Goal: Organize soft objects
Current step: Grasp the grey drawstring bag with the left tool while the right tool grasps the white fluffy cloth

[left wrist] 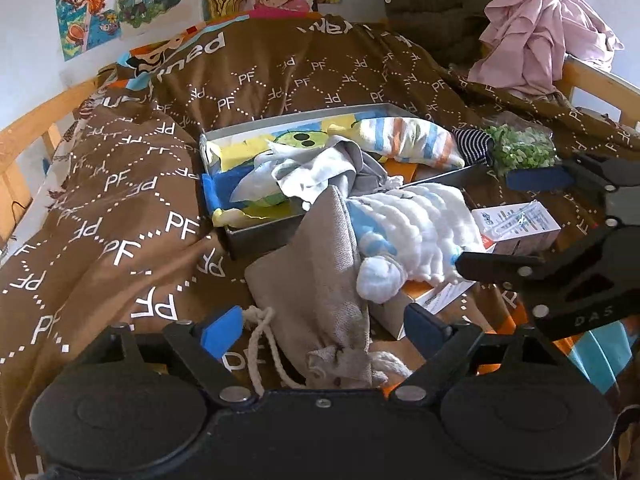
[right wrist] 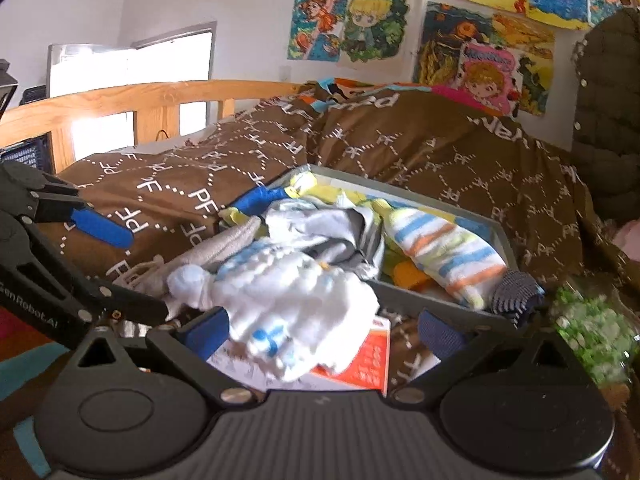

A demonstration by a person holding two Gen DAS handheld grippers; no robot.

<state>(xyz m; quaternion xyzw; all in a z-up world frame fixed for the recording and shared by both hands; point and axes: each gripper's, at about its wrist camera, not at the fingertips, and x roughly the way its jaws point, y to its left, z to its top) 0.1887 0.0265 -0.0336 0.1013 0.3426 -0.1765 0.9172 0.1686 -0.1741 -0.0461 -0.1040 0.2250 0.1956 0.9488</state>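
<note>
The step in hand seemed to be the gathering of the loose soft things into the shallow grey rectangular box [left wrist: 256, 236] on the brown bedspread [left wrist: 120, 184]. The box already held a striped white, blue and orange sock [left wrist: 416, 142] and a crumpled grey-white cloth [left wrist: 316, 168]. A beige linen drawstring pouch [left wrist: 316, 280] lay with one end over the front wall of the box, and a fluffy white and light-blue knitted piece [left wrist: 416, 228] rested partly on the pouch and on some small cardboard packs.

The left gripper [left wrist: 324, 324] stood wide apart around the lower part of the pouch, and the pads did not press it. The right gripper [right wrist: 324, 328] was also spread, with the fluffy piece between its fingers, not yet pinched.

I judged that the next move called for closing on the soft fabric only, not on the cardboard below.

The bedspread repeated the letters "PF". The right gripper's arm showed "DAS", and the left one "GenRobot.AI".
</note>
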